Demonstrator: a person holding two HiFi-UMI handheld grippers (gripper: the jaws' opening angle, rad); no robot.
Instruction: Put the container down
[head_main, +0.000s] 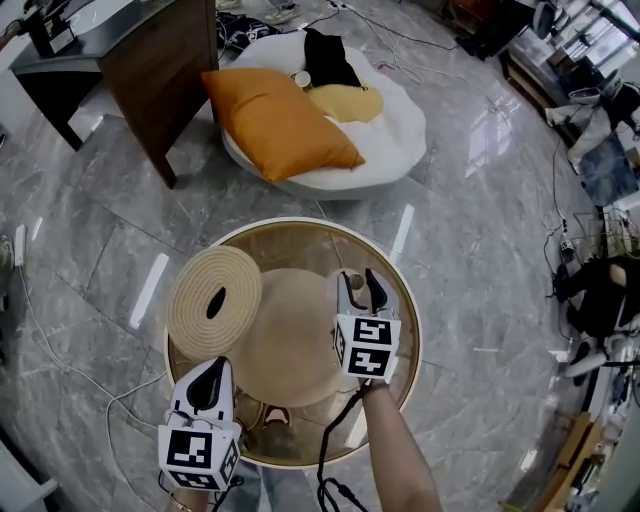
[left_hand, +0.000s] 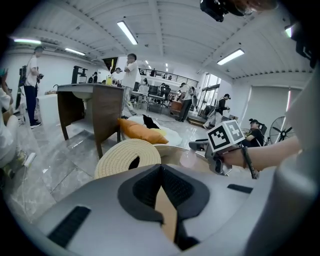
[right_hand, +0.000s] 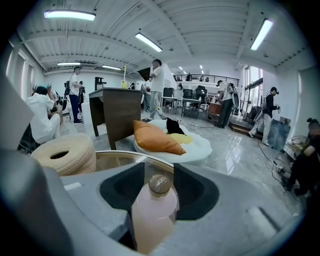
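Right gripper view | right gripper (right_hand: 156, 171) wide, pink container (right_hand: 151, 215) between jaws | left gripper (left_hand: 161, 168) closed

The pink bottle (right_hand: 150, 215) has its base hidden behind the right tongs (right_hand: 157, 167).

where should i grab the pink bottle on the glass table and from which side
Grip the pink bottle around its round body, below the wooden cap, coming in from the side: it stands upright and the cap is narrower.
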